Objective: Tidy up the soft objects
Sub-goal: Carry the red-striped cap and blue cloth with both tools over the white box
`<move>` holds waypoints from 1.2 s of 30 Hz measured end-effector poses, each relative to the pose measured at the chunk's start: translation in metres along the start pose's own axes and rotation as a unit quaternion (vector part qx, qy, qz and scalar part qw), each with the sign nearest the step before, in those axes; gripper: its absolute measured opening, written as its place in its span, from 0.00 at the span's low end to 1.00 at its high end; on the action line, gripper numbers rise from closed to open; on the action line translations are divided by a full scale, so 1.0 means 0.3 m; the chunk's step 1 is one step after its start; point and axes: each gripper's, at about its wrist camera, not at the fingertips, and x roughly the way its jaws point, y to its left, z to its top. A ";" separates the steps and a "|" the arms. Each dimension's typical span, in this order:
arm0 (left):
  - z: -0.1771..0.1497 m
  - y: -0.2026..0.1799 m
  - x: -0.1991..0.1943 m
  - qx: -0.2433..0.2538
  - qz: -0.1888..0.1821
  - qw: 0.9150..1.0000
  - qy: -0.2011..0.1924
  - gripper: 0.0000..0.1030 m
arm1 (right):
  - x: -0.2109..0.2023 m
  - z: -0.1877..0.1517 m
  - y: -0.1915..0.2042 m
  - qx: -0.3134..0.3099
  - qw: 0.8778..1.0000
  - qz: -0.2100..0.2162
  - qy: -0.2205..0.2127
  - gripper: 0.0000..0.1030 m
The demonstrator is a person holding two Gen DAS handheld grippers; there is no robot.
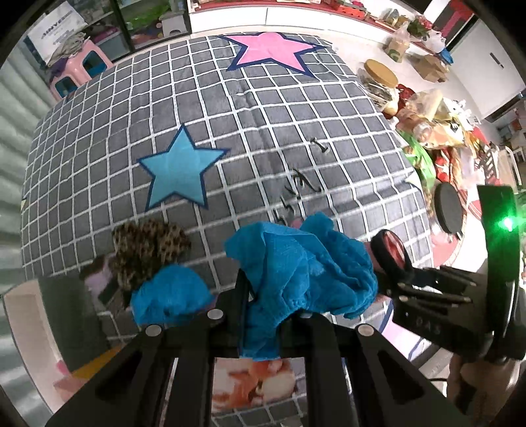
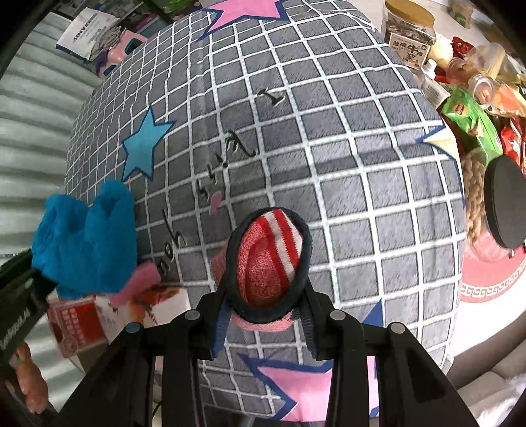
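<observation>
My left gripper (image 1: pixel 269 308) points down over the bed and is shut on a fluffy blue cloth (image 1: pixel 305 266), which bunches over its fingers and hides the tips. A second blue lump (image 1: pixel 171 295) hangs left of the fingers; I cannot tell if it is the same piece. A leopard-print soft item (image 1: pixel 148 253) lies beyond it by the bed's edge. My right gripper (image 2: pixel 268 289) is shut on a rolled red-and-white striped sock (image 2: pixel 266 259) with a dark cuff, lifted off the blanket. In the left wrist view, the right gripper (image 1: pixel 394 259) is just right of the blue cloth.
A grey checked blanket (image 2: pixel 361 197) with blue and pink stars covers the bed. A jar (image 2: pixel 407 29), snack packets (image 2: pixel 473 115) and a black round disc (image 2: pixel 503 203) crowd the right side. A printed cardboard box (image 2: pixel 82 322) sits below the bed's near edge, and a pink stool (image 1: pixel 79 69) stands beyond it.
</observation>
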 end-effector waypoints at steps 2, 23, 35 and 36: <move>-0.041 0.005 -0.020 0.005 -0.003 1.000 -0.001 0.13 | -0.002 -0.030 0.019 0.001 1.000 0.000 0.001 0.38; -0.493 0.080 -0.223 0.035 -0.024 0.999 -0.022 0.13 | -0.011 -0.390 0.279 -0.059 0.998 -0.014 0.011 0.38; -0.626 0.187 -0.313 0.011 -0.017 0.999 -0.050 0.13 | -0.029 -0.504 0.425 -0.112 0.993 -0.012 0.016 0.38; -0.633 0.196 -0.319 0.009 -0.016 0.998 -0.052 0.13 | -0.029 -0.511 0.437 -0.118 0.993 -0.011 0.016 0.38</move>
